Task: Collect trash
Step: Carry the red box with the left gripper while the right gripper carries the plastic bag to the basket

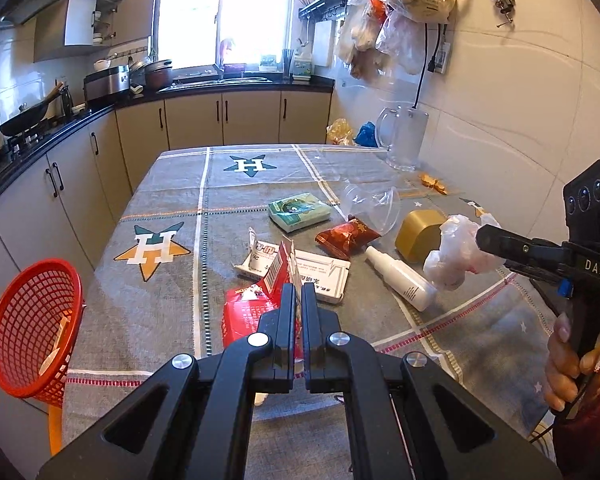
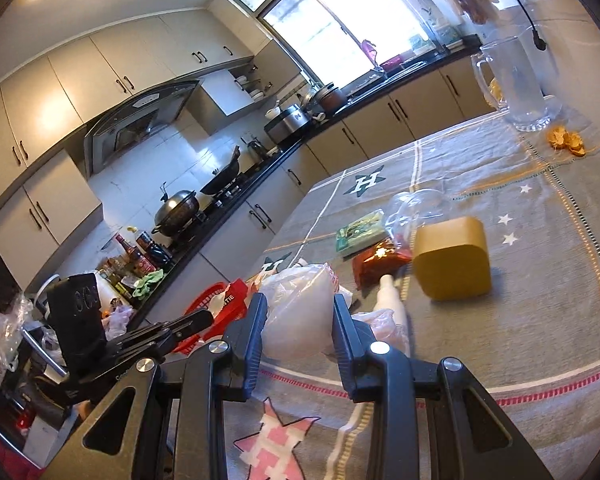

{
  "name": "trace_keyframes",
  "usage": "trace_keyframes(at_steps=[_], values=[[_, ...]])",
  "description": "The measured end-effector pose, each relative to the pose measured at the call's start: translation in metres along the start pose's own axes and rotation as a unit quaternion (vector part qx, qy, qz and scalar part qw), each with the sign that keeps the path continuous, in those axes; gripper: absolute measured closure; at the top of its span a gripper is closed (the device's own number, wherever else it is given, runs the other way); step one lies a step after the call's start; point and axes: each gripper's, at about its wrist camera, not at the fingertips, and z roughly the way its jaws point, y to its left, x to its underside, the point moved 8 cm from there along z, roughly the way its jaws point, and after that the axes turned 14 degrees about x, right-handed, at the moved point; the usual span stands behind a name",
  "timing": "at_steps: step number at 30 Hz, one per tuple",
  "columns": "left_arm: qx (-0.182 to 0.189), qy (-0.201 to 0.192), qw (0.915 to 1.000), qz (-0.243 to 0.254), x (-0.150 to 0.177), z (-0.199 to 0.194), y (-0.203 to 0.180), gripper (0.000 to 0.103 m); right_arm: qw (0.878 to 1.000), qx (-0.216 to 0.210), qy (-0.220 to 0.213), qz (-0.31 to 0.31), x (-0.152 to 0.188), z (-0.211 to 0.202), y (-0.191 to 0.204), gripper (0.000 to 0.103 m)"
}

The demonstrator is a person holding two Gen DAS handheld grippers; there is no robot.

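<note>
My left gripper [image 1: 298,292] is shut on a red and white wrapper [image 1: 248,312] and holds it above the table's near edge. My right gripper [image 2: 300,304] is shut on a crumpled white plastic bag [image 2: 300,312]; in the left wrist view that gripper [image 1: 480,236] holds the bag [image 1: 456,256] at the right, above the table. A red mesh basket [image 1: 32,328] stands on a stool left of the table. On the tablecloth lie a white medicine box [image 1: 320,276], a dark red snack packet [image 1: 346,236], a white bottle [image 1: 400,276] and a green tissue pack [image 1: 300,210].
A gold box [image 1: 418,234] and a clear tipped plastic cup [image 1: 374,204] lie mid-table. A glass jug [image 1: 404,140] and orange peel [image 1: 432,182] are at the far right by the tiled wall. Kitchen counters run along the left and back.
</note>
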Motion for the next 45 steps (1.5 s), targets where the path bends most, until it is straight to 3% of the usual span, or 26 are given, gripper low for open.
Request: trace_keyframes(at_steps=[27, 45], values=[[-0.037, -0.043, 0.9977, -0.036, -0.007, -0.06, 0.054, 0.101, 0.997, -0.029, 0.035, -0.056, -0.002, 0.023, 0.075, 0.068], [-0.092, -0.087, 0.9882, -0.087, -0.004, -0.128, 0.139, 0.101, 0.986, -0.086, 0.067, -0.123, 0.0, 0.062, 0.186, 0.068]])
